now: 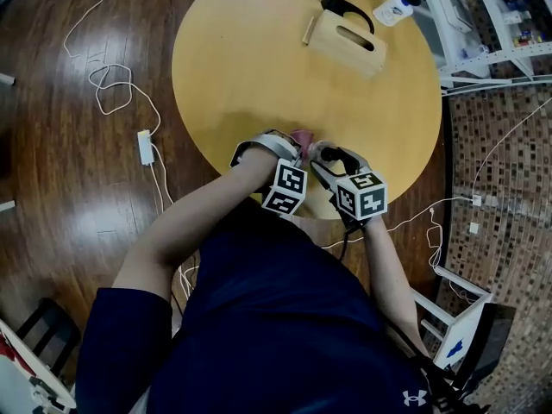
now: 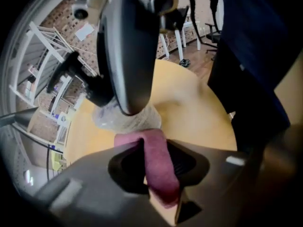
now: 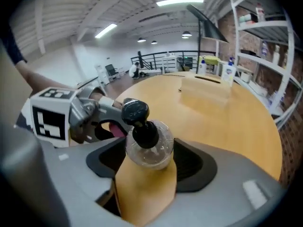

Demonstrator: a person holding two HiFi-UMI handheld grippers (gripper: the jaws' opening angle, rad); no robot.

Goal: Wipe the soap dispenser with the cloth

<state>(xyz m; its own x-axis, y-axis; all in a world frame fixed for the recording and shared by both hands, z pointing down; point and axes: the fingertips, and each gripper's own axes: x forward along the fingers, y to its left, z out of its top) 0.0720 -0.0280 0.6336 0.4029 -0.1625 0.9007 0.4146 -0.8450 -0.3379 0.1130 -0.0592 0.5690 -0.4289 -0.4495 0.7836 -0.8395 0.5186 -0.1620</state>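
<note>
Yellow wood makes up the round table [image 1: 259, 67] in the head view. Both grippers meet at its near edge. The left gripper [image 1: 291, 145] carries a pink cloth [image 1: 302, 135] right beside the soap dispenser [image 1: 317, 150], which stands in the right gripper [image 1: 329, 156]. A pale wooden box [image 1: 349, 41] sits at the far side of the table, and a white charger [image 1: 145, 147] with its cable lies on the floor. The person's dark shirt [image 1: 285, 335] bears a small white Under Armour logo [image 1: 414, 398].

In the left gripper view the jaws pinch the pink cloth, which pokes out past the tips towards the clear bottle just ahead.

In the right gripper view the jaws close round the clear dispenser, a pad against each flank, with its black pump rising between them. Raised lettering on the pump head is too small to read. The left gripper's black-and-white marker cube [image 3: 49, 119] shows at the left, the cloth beside it. Two bottles [image 3: 228, 70] with blue labels stand at the far edge of the table, their print unreadable.
</note>
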